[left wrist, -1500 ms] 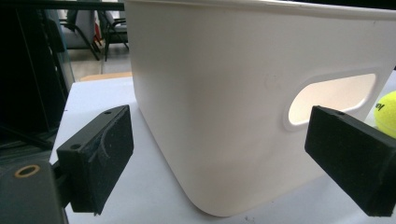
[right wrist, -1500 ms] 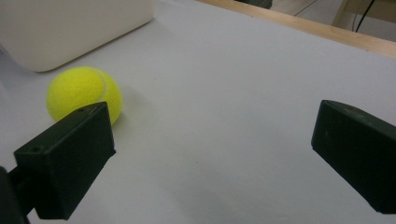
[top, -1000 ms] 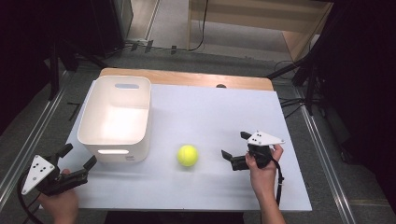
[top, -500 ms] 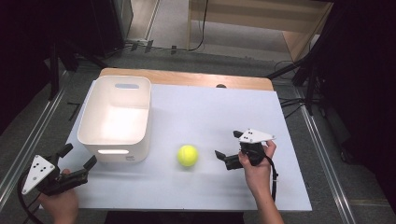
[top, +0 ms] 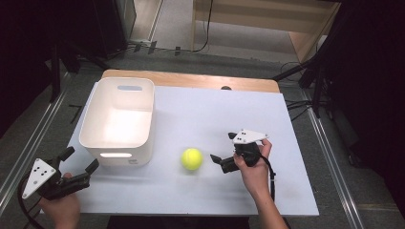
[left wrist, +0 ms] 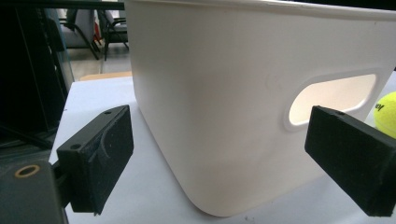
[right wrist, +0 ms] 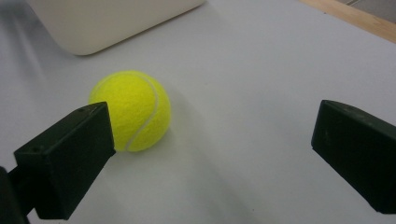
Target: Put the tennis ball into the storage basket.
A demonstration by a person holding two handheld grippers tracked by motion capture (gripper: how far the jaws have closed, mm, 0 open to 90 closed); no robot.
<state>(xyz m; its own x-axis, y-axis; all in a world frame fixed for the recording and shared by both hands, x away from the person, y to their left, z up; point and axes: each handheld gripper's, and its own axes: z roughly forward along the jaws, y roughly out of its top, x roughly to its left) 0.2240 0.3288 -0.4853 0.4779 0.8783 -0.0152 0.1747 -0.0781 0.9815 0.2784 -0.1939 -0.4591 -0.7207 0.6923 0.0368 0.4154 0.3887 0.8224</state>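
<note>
Tennis ball (top: 192, 159), bright yellow felt with a pale curved seam, sits on the white table (top: 200, 114) toward its near edge, just beside the near right corner of the white plastic bin (top: 119, 119). We judge it light, springy, grippy in the nap but apt to roll; we would pinch it across its widest part. Our right gripper (top: 218, 152) hovers just right of it, jaws wide apart and empty. Our left gripper (top: 79, 160), at the near left corner, is likewise spread, holding nothing.
</note>
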